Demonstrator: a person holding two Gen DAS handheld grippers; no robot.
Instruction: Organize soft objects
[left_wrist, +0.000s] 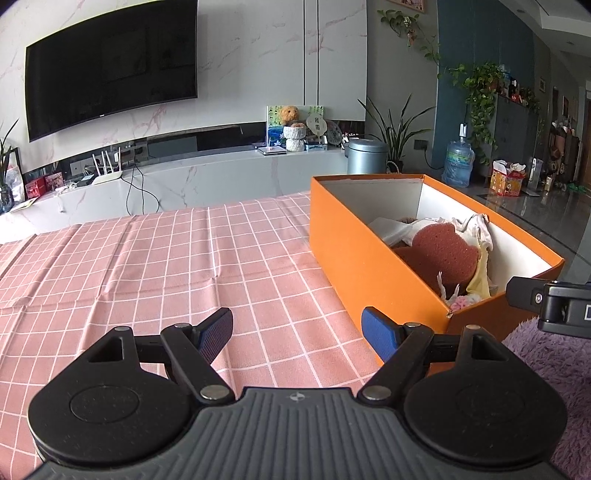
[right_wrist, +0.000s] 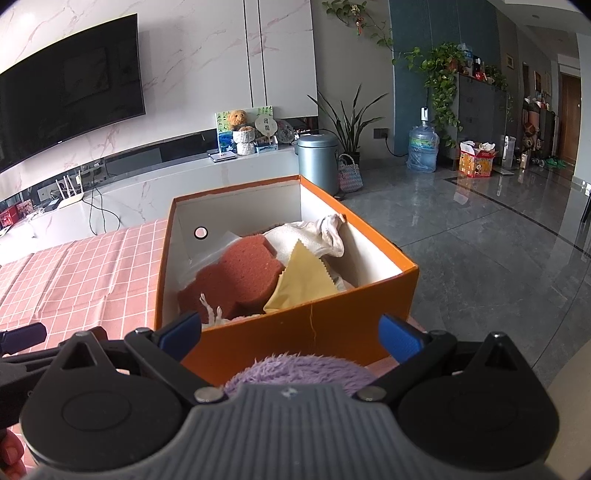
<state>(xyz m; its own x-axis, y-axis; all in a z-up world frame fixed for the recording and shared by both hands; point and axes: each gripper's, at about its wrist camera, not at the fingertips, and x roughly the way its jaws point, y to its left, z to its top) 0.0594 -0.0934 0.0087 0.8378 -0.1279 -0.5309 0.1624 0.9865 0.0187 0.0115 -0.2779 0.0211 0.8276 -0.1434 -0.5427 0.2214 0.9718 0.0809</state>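
Left wrist view: the left hand-held gripper (left_wrist: 297, 334) hovers wide open and empty above the pink checked surface (left_wrist: 166, 258), just beside the orange cardboard box (left_wrist: 369, 266) already holding the brown foam sponge (left_wrist: 443, 253), presumably collected there. Right wrist view: the right hand-held gripper (right_wrist: 290, 334), jaws spread, straddles the purple fluffy plush (right_wrist: 295, 369) lying against the box's near wall, gripping nothing.
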